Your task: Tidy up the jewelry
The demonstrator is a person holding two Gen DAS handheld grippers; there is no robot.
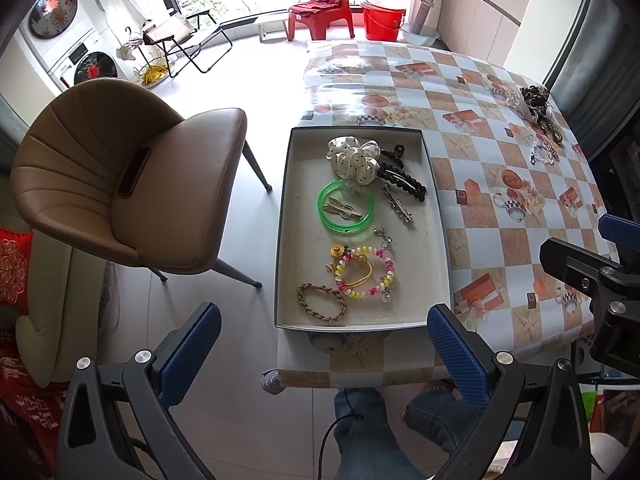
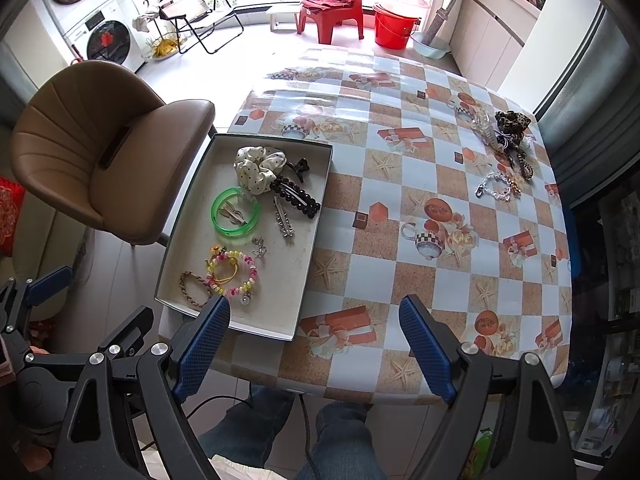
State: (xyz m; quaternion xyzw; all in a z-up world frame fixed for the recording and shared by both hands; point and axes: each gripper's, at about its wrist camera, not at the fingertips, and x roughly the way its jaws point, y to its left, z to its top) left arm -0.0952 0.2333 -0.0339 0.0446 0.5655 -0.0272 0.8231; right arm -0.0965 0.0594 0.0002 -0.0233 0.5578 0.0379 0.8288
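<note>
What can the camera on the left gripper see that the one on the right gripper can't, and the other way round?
Only the left wrist view shows the left gripper with both open fingers framing the tray's near edge, and a red cushion in full.

Only the right wrist view shows the right gripper open over the tablecloth, plus cluttered shelves at the right.

Both show the tray of jewelry, the green bangle, the loose pile on the far table corner, and the brown chair.
</note>
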